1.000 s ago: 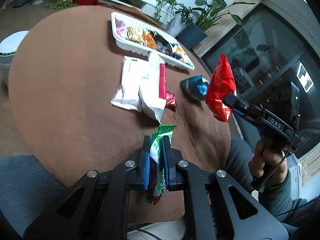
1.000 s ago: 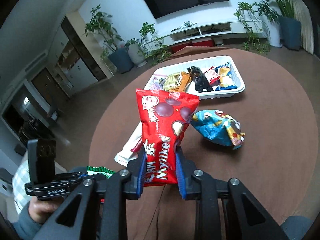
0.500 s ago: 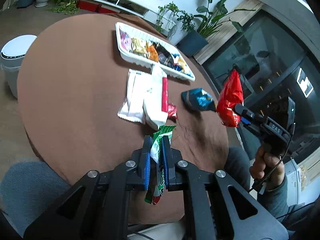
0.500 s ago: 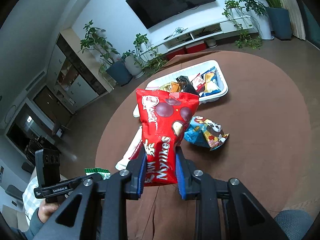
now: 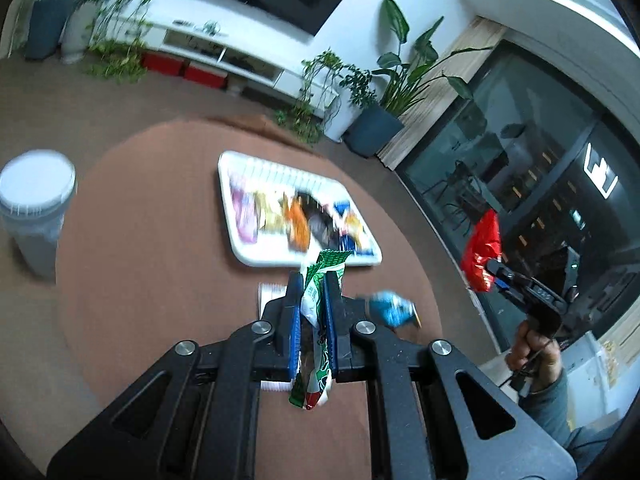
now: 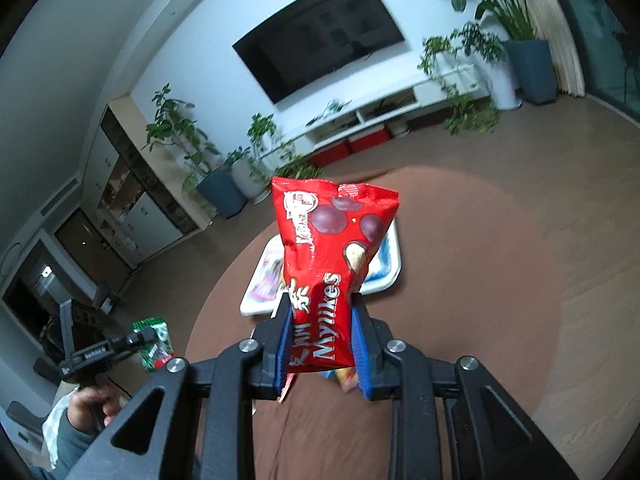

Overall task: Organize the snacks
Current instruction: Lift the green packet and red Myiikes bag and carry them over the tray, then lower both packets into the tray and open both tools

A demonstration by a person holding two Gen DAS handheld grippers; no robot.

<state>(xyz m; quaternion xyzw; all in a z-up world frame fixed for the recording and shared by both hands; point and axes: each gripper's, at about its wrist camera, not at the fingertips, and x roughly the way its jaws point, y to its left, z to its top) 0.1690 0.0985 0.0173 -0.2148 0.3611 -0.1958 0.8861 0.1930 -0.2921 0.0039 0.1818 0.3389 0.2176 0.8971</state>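
My left gripper is shut on a thin green and white snack packet, held high above the round brown table. The same packet shows at the left of the right wrist view. My right gripper is shut on a red Mylikes bag that stands upright; this bag also appears at the right of the left wrist view. A white tray filled with several small snacks lies at the far side of the table. A blue snack bag lies on the table beside my left fingers.
A white lidded bin stands on the floor left of the table. White packets lie partly hidden under my left gripper. Potted plants and a low TV cabinet line the far wall. A person's hand grips the right tool.
Both grippers have risen and tipped up with their packets, so the table and tray look smaller and lower. The white packets have slid under the left gripper's fingers in view.
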